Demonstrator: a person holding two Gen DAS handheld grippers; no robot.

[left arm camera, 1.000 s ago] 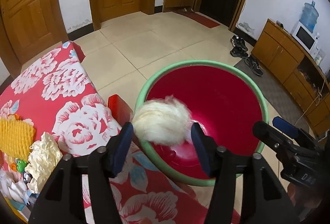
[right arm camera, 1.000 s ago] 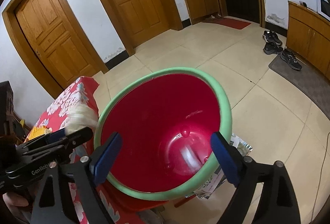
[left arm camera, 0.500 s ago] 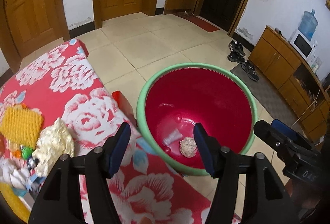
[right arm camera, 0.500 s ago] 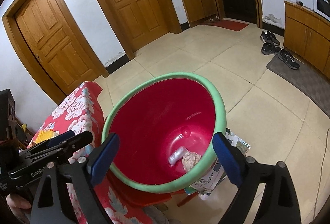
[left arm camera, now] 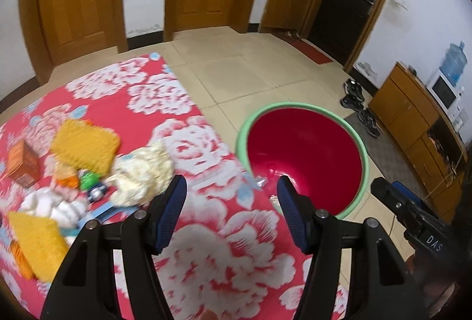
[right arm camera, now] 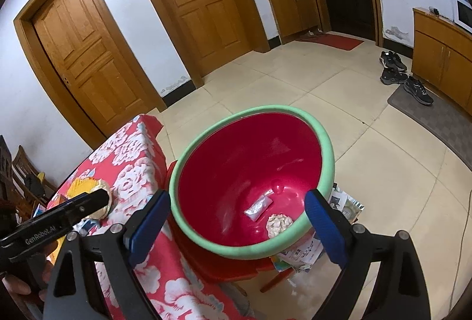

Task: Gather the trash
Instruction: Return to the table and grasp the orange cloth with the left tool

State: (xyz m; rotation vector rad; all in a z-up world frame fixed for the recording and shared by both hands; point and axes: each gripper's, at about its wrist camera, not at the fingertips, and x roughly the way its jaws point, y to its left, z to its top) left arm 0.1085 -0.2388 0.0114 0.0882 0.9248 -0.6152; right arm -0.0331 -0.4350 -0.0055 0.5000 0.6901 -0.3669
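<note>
A red basin with a green rim stands beside the table with the red floral cloth. In the right wrist view it holds a crumpled pale wad and a small silvery wrapper. My left gripper is open and empty above the cloth, right of a crumpled cream wrapper. A yellow sponge-like pad, a small orange box and white tissue lie further left. My right gripper is open and empty, its fingers either side of the basin's near rim.
A second yellow pad lies at the table's left edge. The basin rests on a red stool with papers beneath. Shoes and a wooden cabinet stand at the right wall, with tiled floor and doors beyond.
The pale wad left my left gripper and dropped into the basin. My left gripper then swung left, from over the basin to over the table's trash pile. The right gripper barely moved.
</note>
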